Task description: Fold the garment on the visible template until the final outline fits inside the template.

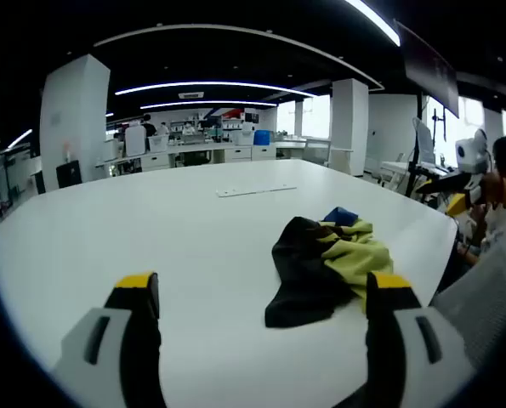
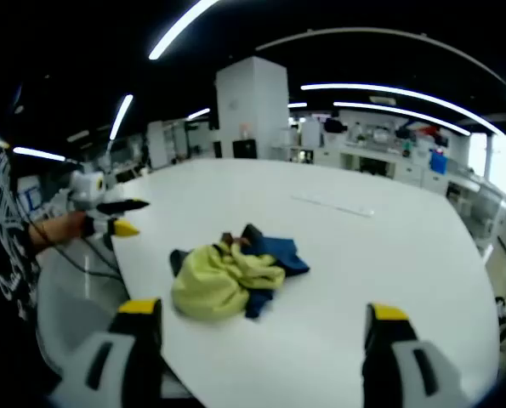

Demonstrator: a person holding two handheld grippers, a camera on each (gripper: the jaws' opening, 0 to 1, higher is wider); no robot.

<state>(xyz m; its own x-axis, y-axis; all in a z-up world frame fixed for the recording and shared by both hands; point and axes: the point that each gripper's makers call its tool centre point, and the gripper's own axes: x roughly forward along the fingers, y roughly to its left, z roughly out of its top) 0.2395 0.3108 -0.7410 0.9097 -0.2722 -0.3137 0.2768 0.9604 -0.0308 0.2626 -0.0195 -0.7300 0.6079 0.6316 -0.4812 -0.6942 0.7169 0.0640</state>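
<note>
I see a broad white tabletop (image 1: 150, 221) under both cameras, in a large office with pillars and ceiling strip lights. The garment (image 1: 325, 265) lies crumpled in a heap near one rounded edge of the tabletop, black, yellow and a bit of blue; from my right gripper view the yellow part of the garment (image 2: 227, 280) faces me with blue behind it. A thin pale strip (image 1: 257, 191) lies flat farther out, well apart from the heap; perhaps a ruler, too small to tell. My left claw (image 1: 261, 293) hangs open, holding nothing, just short of the heap. My right claw (image 2: 261, 316) is open too, empty, hovering near the tabletop edge.
</note>
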